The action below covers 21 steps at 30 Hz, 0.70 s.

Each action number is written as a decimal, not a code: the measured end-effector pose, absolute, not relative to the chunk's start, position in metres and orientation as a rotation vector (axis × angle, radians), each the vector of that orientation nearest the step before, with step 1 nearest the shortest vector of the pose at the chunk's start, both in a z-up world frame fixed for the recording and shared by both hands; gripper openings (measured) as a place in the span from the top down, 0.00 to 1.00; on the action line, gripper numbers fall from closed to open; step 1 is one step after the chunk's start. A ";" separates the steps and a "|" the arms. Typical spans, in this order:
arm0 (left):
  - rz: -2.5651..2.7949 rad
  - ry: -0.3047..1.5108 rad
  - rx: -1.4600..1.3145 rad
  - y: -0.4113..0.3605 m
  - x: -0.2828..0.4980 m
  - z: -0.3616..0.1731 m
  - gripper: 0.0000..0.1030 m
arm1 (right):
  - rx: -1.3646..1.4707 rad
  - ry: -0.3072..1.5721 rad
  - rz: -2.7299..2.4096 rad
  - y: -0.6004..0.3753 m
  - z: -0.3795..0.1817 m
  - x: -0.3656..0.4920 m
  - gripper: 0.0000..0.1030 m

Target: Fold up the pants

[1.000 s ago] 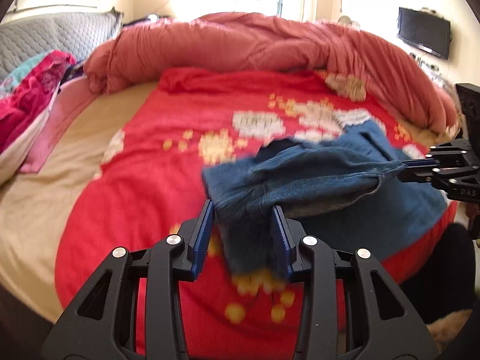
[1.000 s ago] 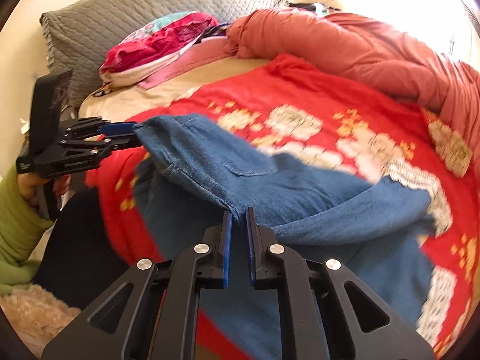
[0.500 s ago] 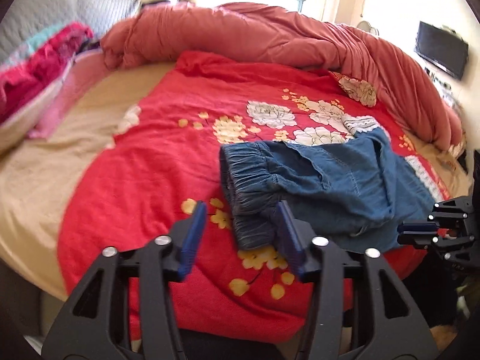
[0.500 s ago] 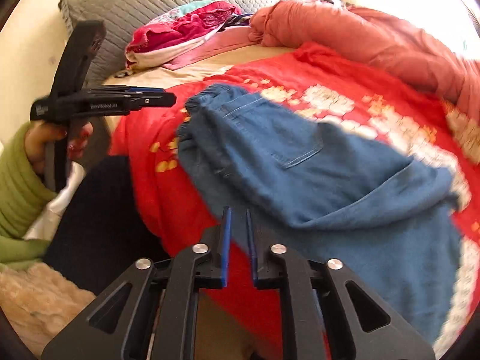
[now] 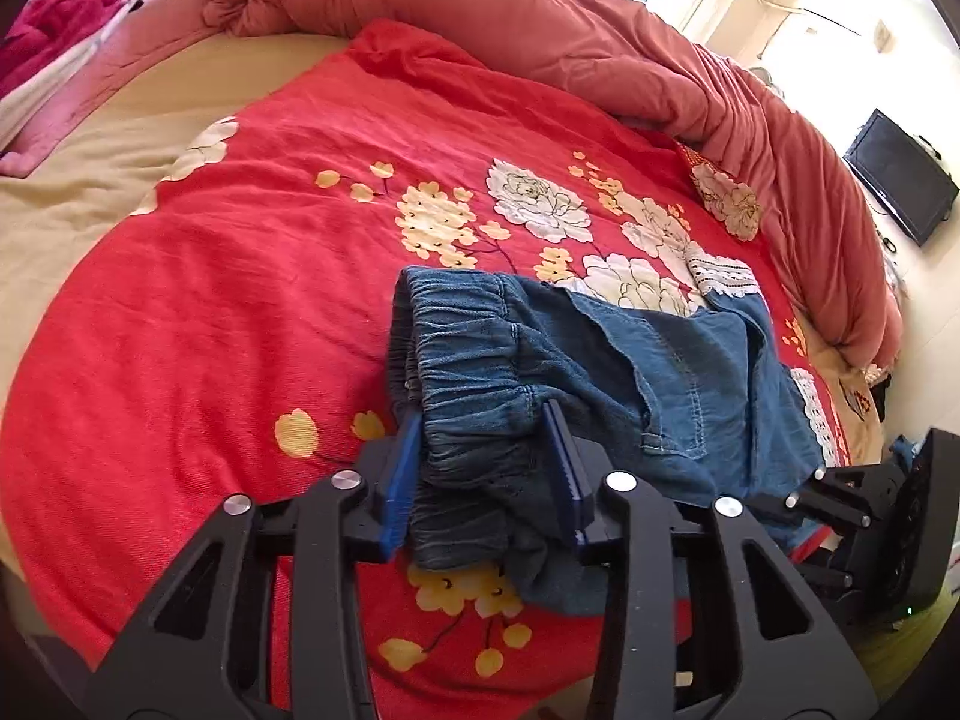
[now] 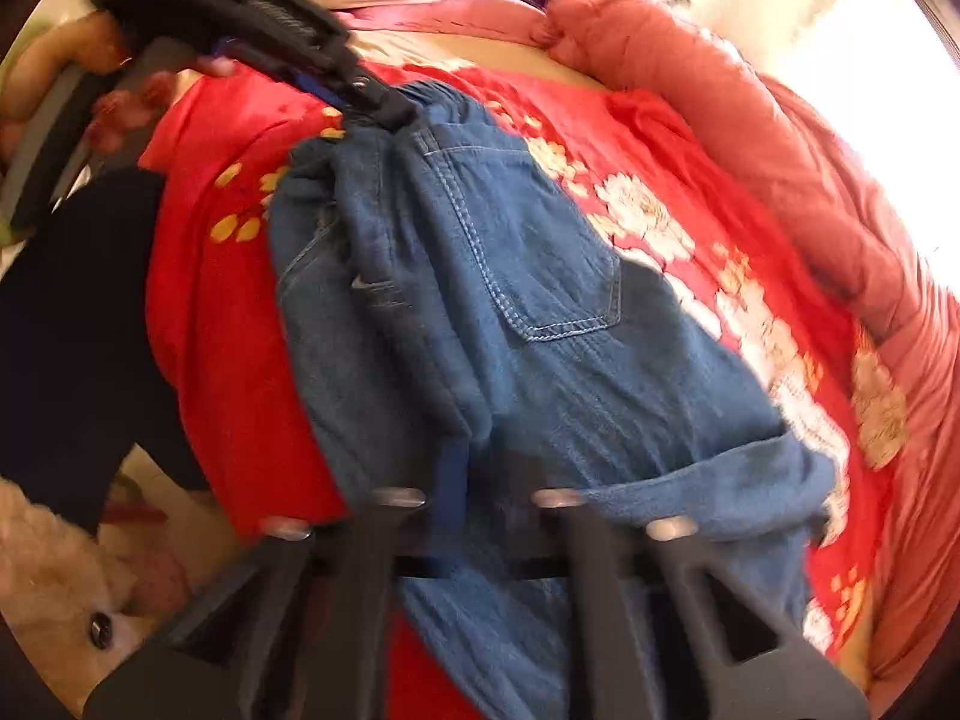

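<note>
The blue denim pants [image 5: 600, 372] lie folded on the red flowered bedspread [image 5: 210, 276], elastic waistband toward me. My left gripper [image 5: 483, 444] is open, its fingers on either side of the bunched waistband. In the right wrist view the pants [image 6: 540, 324] fill the middle, back pocket up. My right gripper [image 6: 480, 468] is open around a fold of denim; the view is blurred. The left gripper shows there at the waistband [image 6: 366, 96]. The right gripper shows at the left view's lower right [image 5: 852, 498].
A bunched salmon duvet [image 5: 540, 30] runs along the far side of the bed. Pink and red clothes [image 5: 54, 18] lie by the headboard at the left. A black screen [image 5: 900, 174] hangs on the right wall. A fluffy cream rug [image 6: 60, 570] lies beside the bed.
The pants came down from the air onto the bedspread. Both grippers let go and opened. Both then moved in close to the denim.
</note>
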<state>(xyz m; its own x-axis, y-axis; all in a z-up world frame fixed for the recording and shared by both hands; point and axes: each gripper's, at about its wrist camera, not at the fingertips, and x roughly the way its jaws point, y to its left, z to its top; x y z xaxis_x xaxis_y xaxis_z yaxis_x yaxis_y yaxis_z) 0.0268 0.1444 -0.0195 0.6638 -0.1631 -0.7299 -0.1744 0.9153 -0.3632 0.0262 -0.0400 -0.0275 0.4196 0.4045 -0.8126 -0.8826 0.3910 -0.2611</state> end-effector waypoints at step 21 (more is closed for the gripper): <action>0.078 0.905 -0.344 0.141 -0.013 -0.032 0.49 | -0.330 0.935 1.055 -0.072 -0.019 0.003 0.79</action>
